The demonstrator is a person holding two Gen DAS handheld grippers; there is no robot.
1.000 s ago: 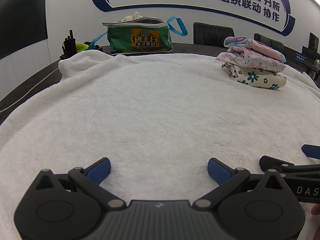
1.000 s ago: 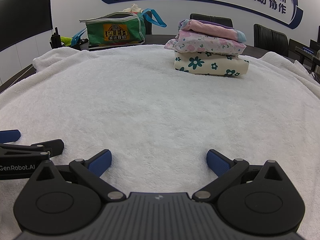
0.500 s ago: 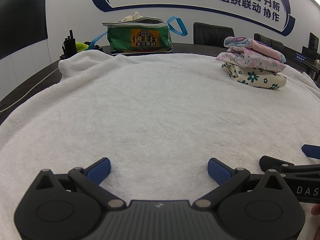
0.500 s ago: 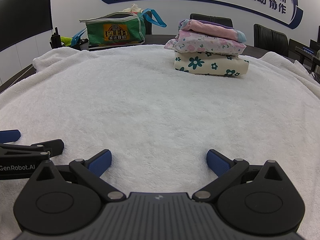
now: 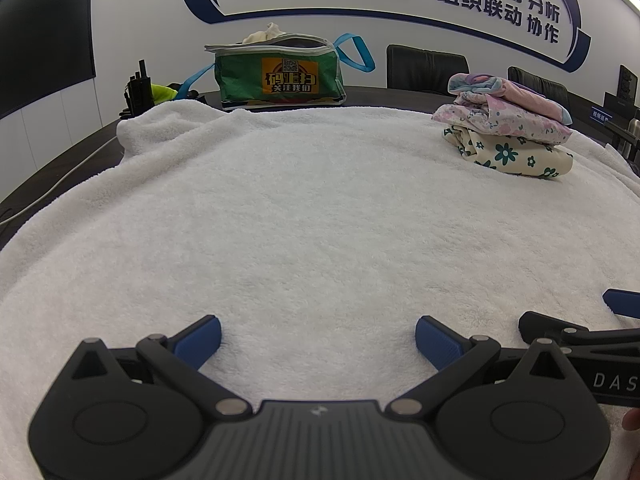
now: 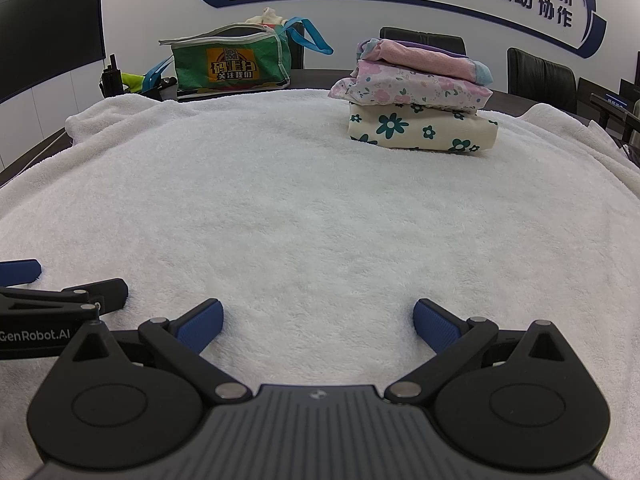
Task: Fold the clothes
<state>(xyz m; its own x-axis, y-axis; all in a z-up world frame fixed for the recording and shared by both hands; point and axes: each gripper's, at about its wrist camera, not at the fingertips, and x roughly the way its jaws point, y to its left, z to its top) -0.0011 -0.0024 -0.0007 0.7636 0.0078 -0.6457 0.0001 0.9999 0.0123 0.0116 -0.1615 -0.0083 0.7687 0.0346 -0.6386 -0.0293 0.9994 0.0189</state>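
A stack of folded clothes (image 5: 508, 128) (image 6: 416, 100) sits at the far right of the white towel (image 5: 312, 208) (image 6: 304, 200): a cream piece with teal flowers at the bottom, pink floral pieces above. My left gripper (image 5: 318, 338) rests low over the near part of the towel, open, with nothing between its blue pads. My right gripper (image 6: 316, 326) sits beside it, also open and holding nothing. Each gripper's side shows at the edge of the other's view.
A green bag (image 5: 280, 76) (image 6: 232, 66) with blue straps and cloth inside stands at the back on the dark table. A black radio (image 5: 138, 88) stands at the back left. Black chairs (image 5: 426, 66) line the far wall.
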